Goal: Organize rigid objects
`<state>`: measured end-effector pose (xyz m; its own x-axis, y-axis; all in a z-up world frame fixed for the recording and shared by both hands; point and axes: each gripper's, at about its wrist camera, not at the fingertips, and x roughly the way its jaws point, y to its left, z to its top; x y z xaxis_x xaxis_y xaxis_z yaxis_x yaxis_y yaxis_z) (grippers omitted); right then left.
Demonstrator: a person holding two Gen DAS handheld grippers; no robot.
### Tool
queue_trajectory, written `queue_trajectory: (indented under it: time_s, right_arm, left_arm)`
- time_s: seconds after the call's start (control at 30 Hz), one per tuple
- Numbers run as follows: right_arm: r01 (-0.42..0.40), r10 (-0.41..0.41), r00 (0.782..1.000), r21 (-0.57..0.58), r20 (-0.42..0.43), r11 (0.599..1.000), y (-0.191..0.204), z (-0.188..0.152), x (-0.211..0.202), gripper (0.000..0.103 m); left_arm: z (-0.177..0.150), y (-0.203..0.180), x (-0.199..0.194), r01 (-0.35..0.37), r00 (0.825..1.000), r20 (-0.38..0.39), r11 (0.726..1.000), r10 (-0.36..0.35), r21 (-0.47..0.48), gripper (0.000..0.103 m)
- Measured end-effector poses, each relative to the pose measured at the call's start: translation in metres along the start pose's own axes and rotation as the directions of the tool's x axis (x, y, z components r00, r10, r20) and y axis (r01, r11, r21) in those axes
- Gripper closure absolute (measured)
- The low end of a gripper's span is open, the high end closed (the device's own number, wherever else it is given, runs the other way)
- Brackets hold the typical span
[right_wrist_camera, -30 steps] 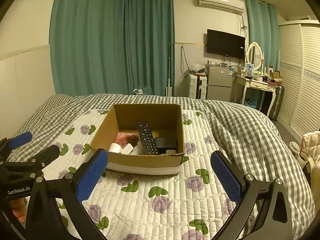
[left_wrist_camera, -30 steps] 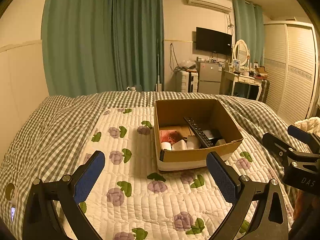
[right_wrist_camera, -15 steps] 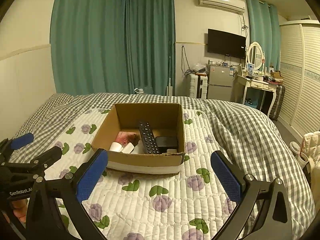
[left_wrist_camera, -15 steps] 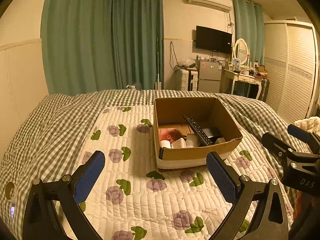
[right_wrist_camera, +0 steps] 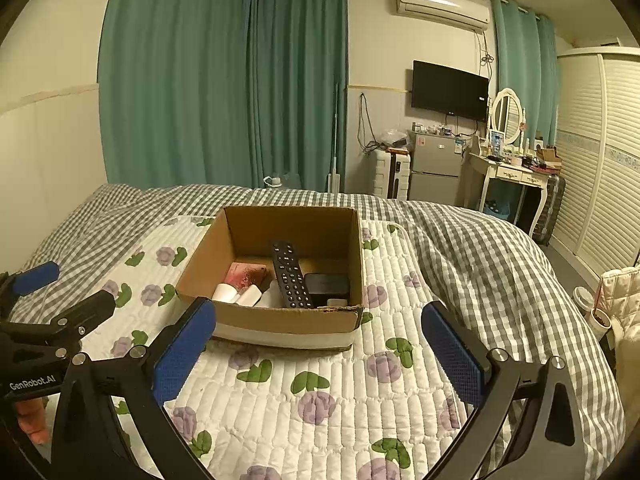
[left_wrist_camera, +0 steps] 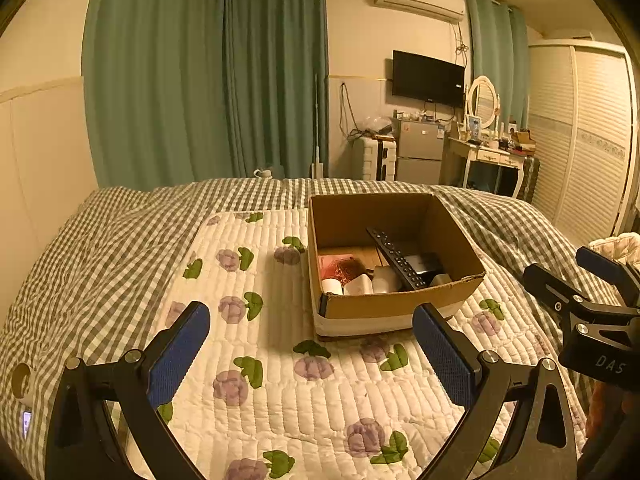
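Note:
An open cardboard box (left_wrist_camera: 400, 308) (right_wrist_camera: 280, 318) sits on the floral quilt of the bed. It holds a black remote control (left_wrist_camera: 396, 258) (right_wrist_camera: 291, 276), a small black box (right_wrist_camera: 327, 283), a pink packet (right_wrist_camera: 245, 274) and white cylinders (right_wrist_camera: 238, 294). My left gripper (left_wrist_camera: 310, 354) is open and empty, hovering over the quilt in front and to the left of the box. My right gripper (right_wrist_camera: 318, 352) is open and empty, in front of the box. Each gripper shows at the edge of the other's view.
The floral quilt (right_wrist_camera: 320, 392) lies over a grey checked duvet (right_wrist_camera: 480, 256). Green curtains, a wall TV (right_wrist_camera: 450, 86), a small fridge (right_wrist_camera: 434, 170) and a dressing table (right_wrist_camera: 516, 172) stand beyond the bed. A wardrobe is at the right.
Both views have shifted slightly; the box sits a little higher in the frames. Both grippers stay open and empty.

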<state>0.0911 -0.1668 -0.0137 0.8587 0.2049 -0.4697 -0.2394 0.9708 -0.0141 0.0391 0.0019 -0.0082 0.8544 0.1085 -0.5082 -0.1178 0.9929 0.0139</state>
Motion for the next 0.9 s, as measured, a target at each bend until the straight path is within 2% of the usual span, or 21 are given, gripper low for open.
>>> queue_trajectory:
  time_s: [0.9]
  right_arm:
    - [0.013,-0.013,1.0,-0.001,-0.023,1.0,-0.0052,-0.0042,0.0047,0.0]
  left_arm:
    - [-0.0002,0.0007,-0.0003,0.001,1.0,-0.019,1.0,0.0,0.015,0.0]
